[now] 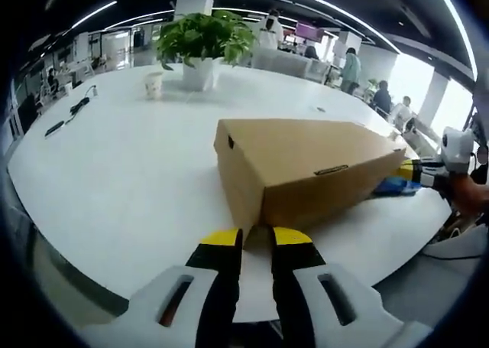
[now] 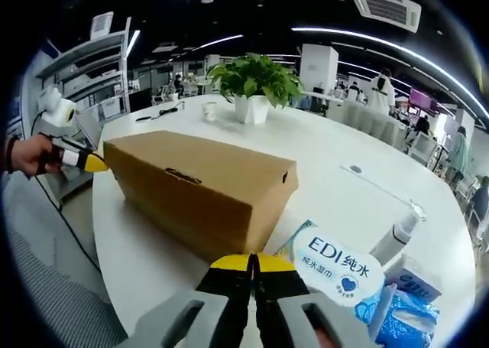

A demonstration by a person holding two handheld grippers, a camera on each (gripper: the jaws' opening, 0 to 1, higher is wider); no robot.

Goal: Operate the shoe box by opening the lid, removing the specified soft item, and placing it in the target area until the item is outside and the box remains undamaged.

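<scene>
A brown cardboard shoe box (image 1: 306, 164) lies on the white round table (image 1: 130, 180) with its lid down. My left gripper (image 1: 257, 238) sits just before the box's near corner, its yellow-tipped jaws a narrow gap apart with nothing between them. At the opposite end of the shoe box (image 2: 199, 187), my right gripper (image 2: 253, 263) is shut with its tips touching, empty, close to the box's end wall. The right gripper (image 1: 412, 172) also shows at the box's far end, and the left gripper (image 2: 93, 163), held by a hand, at its far corner. The box's contents are hidden.
A potted plant (image 1: 202, 38) and a paper cup (image 1: 155, 84) stand far across the table. Beside my right gripper lie an EDI tissue pack (image 2: 336, 268), a blue pack (image 2: 405, 317), a small carton (image 2: 412, 275) and a white tube (image 2: 397, 237). People sit at desks behind.
</scene>
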